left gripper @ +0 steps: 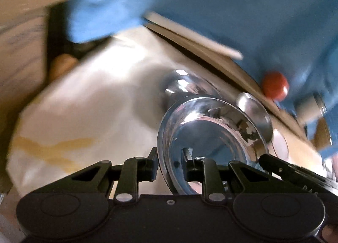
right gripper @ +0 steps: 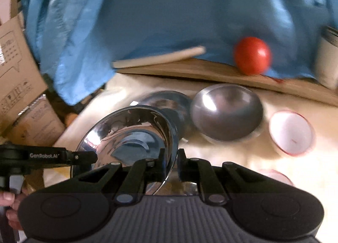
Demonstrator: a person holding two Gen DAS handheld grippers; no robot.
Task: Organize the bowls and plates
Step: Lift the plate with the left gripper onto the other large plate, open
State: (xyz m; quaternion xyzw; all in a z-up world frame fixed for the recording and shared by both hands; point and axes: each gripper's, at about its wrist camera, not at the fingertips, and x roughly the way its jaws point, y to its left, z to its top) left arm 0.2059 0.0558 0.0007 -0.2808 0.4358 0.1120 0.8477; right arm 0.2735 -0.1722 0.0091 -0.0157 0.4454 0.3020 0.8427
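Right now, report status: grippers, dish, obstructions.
Left gripper and right gripper both shut on shiny steel plate rim. Grey steel bowl and white red-rimmed bowl sit ahead.

A: Left gripper [left gripper: 169, 164]: matte black, smooth housing, two round caps, silver pivot screws on angular linkages.

B: Right gripper [right gripper: 171, 164]: same black linkages and silver pivots; housing ribbed grey. White "GenRobot.AI" lettering on the left unit's side. Bare fingers [right gripper: 8, 198], pale nails.
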